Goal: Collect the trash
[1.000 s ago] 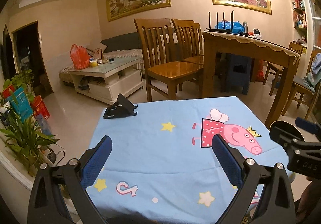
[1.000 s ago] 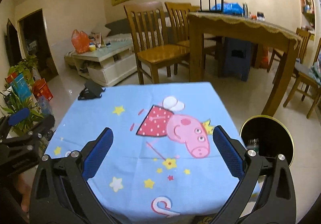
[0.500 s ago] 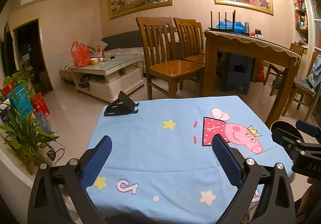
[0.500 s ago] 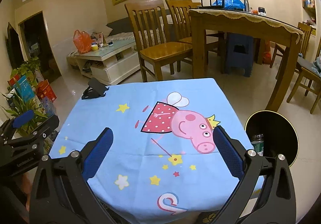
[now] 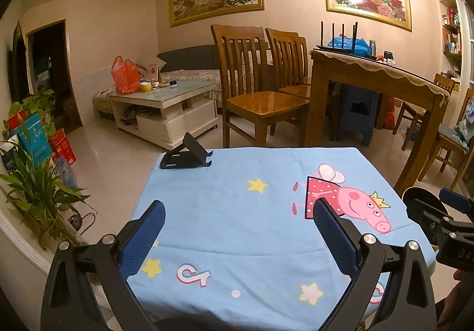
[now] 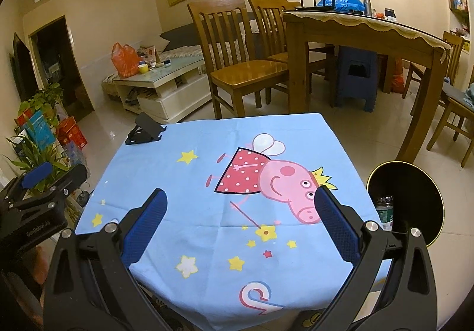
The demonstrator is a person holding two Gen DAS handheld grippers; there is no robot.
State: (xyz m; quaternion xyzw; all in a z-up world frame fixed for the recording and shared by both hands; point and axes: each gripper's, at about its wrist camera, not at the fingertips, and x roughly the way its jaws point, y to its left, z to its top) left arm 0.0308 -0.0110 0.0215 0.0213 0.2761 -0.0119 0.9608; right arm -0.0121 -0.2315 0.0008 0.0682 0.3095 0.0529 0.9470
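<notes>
A black round trash bin [image 6: 414, 197] with a gold rim stands on the floor at the table's right side; a clear bottle [image 6: 384, 208] lies inside it. The bin's rim also shows in the left wrist view [image 5: 414, 193]. My left gripper [image 5: 238, 225] is open and empty above the near edge of the blue cartoon tablecloth [image 5: 251, 212]. My right gripper [image 6: 238, 214] is open and empty above the same cloth [image 6: 207, 197]. No trash shows on the cloth.
A black phone stand [image 5: 186, 156] sits at the table's far left corner. Wooden chairs [image 5: 254, 94] and a dining table [image 5: 370, 79] stand behind. A white coffee table [image 5: 166, 105] with an orange bag [image 5: 124, 76] is far left. Potted plants [image 5: 35, 182] line the left.
Both grippers have drawn back and risen slightly, so more of the cloth and the bin's inside show. Both stay open and empty.
</notes>
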